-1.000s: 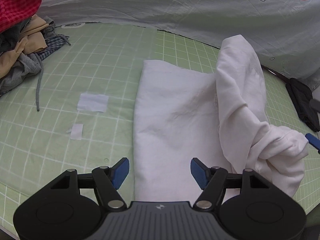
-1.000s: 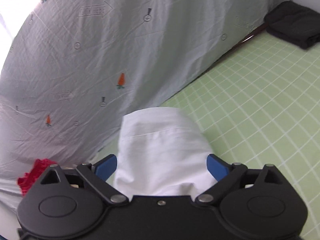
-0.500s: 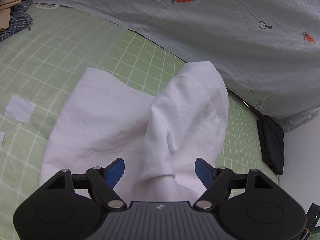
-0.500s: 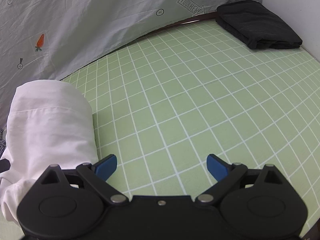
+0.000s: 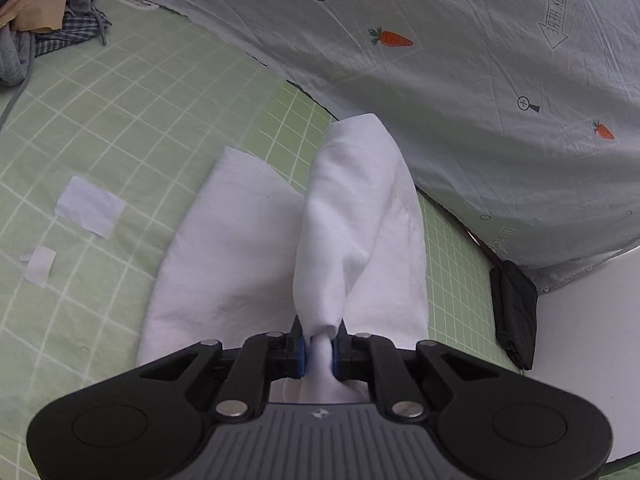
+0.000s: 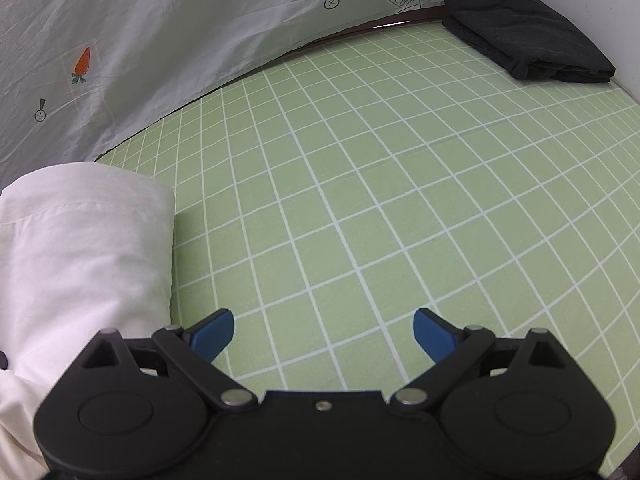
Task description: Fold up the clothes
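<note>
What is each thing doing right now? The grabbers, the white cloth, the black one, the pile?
Left gripper: shut on the white cloth.
Right gripper: open, holding nothing.
White cloth: partly folded, one part pulled up.
Black cloth: folded, lying flat.
Pile: unfolded, heaped.

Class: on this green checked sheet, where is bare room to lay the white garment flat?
Widest bare patch: checked sheet between white garment, grey carrot cloth and folded black garment. Smaller patch left of the garment holds paper scraps; clothes pile crowds the far-left corner.

Both wrist views low over the green grid sheet, sharing white garment, grey backdrop
</note>
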`<control>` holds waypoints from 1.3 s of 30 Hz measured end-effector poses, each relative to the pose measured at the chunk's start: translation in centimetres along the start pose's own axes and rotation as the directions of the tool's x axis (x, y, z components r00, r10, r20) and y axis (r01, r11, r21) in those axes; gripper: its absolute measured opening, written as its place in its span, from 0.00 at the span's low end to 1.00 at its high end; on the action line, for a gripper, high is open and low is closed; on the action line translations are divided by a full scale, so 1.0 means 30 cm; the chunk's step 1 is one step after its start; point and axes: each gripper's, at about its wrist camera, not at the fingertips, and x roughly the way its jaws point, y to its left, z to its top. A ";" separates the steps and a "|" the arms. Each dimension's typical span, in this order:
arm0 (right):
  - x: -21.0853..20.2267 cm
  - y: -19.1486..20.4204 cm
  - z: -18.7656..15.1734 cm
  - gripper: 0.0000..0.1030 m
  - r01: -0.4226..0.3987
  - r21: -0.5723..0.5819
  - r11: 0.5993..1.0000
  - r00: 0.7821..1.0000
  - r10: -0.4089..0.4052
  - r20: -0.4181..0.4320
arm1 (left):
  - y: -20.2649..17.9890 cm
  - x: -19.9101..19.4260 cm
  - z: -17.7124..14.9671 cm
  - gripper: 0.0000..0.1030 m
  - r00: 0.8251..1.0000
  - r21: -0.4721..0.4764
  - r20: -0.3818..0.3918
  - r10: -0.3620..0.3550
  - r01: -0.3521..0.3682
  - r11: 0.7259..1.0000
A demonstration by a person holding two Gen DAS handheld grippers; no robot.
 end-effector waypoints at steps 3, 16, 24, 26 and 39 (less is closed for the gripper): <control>-0.024 0.071 -0.041 0.94 -0.010 -0.034 0.999 1.000 0.010 0.002 | 0.106 -0.032 0.025 0.20 0.993 -0.043 0.018 0.115 -0.114 0.993; -0.098 0.317 -0.179 0.94 -0.034 -0.123 0.992 0.999 0.037 0.020 | 0.034 -0.060 0.043 0.48 0.991 0.238 0.003 0.131 -0.128 0.963; -0.171 0.301 -0.247 0.92 -0.151 -0.043 0.988 0.988 0.152 0.022 | -0.016 -0.025 -0.112 0.49 0.977 0.441 -0.125 0.173 -0.102 0.892; -0.181 0.322 -0.286 0.92 -0.145 -0.073 0.987 0.989 0.145 0.005 | 0.011 -0.036 -0.162 0.49 0.968 0.479 -0.141 0.207 -0.117 0.870; -0.151 0.289 -0.497 0.91 -0.124 -0.063 0.990 0.982 0.113 -0.150 | 0.148 -0.068 -0.286 0.59 0.951 0.413 -0.211 0.226 -0.123 0.902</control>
